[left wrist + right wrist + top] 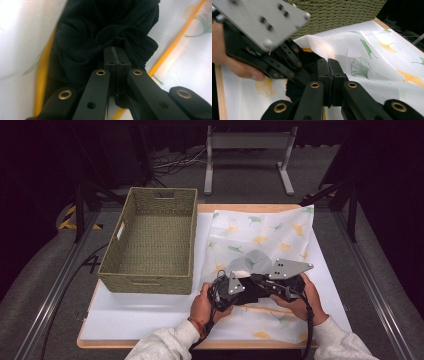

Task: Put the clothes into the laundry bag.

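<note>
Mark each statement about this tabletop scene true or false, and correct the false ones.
1. The woven basket holds a folded towel. False: it is empty.
2. The left gripper has its jaws closed at a black cloth. True.
3. The patterned cloth lies to the right of the basket. True.
4. The right gripper has its jaws wide open. False: they are pressed together.
5. The patterned cloth shows red stripes. False: it shows green and orange leaves.

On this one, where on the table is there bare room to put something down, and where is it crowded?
Free: the white sheet between the basket and the table's near edge, the basket's inside, and the far half of the leaf-print cloth. Crowded: the cloth's near half, where the left gripper and right gripper meet over a black garment.
</note>
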